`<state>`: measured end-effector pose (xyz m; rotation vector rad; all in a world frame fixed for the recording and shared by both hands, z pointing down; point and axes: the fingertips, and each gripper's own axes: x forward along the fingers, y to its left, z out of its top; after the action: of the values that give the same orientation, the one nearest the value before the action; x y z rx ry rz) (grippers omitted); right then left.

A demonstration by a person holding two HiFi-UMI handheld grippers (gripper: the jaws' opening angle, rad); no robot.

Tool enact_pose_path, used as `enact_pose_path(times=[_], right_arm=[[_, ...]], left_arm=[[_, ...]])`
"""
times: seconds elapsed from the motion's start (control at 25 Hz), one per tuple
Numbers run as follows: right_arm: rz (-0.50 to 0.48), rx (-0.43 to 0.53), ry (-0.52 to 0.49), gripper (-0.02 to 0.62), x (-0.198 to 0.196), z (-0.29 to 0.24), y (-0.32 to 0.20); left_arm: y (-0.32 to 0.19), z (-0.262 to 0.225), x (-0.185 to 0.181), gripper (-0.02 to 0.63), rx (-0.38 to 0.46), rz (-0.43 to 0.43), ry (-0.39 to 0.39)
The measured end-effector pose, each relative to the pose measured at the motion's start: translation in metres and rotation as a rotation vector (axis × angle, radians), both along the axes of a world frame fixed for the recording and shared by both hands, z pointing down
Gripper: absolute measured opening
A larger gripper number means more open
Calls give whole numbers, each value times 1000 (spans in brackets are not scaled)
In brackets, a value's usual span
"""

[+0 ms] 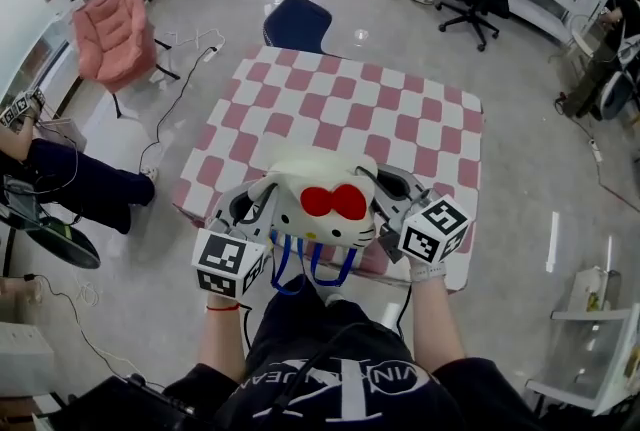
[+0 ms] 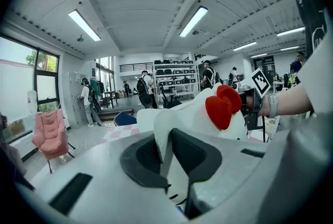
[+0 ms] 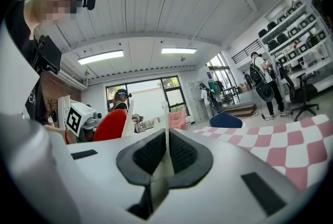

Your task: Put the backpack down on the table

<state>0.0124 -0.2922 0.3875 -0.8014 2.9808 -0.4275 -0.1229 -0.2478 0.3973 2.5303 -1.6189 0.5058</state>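
Backpack (image 1: pixel 318 204), white w/ red bow (image 1: pixel 333 203), hung betw. the two sets of fingers, over near edge of checkered table (image 1: pixel 330 99). Left gripper (image 2: pixel 165 158) closed down to a slit on a thick white fold of the bag, prob. an ear or top corner; fabric standing up betw. its dark pads (image 2: pixel 143 158), bow just beyond & to the right of them. Right gripper (image 3: pixel 165 158) likewise nipped tight on a thin white edge, sheet rising straight out from betw. the fingers. Pinched at opp. top corners, prob. so weight is shared & bag hangs level, face up, not folding. Blue straps (image 1: pixel 300 269) dangling below the fingers on the person's side, off the table edge. Can't tell if bottom touches the cloth; looks not set down. Next, by judgement: forward past the edge, lower till base rests, then release both sides together. Straps could snag on the edge.
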Motion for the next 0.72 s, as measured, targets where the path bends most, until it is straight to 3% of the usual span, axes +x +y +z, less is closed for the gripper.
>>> enact_pose_path(times=[0.72], right_arm=[[97,-7,-2,11,8,17,-90]], left_arm=[[-101,17,4,41,-30,89,8]])
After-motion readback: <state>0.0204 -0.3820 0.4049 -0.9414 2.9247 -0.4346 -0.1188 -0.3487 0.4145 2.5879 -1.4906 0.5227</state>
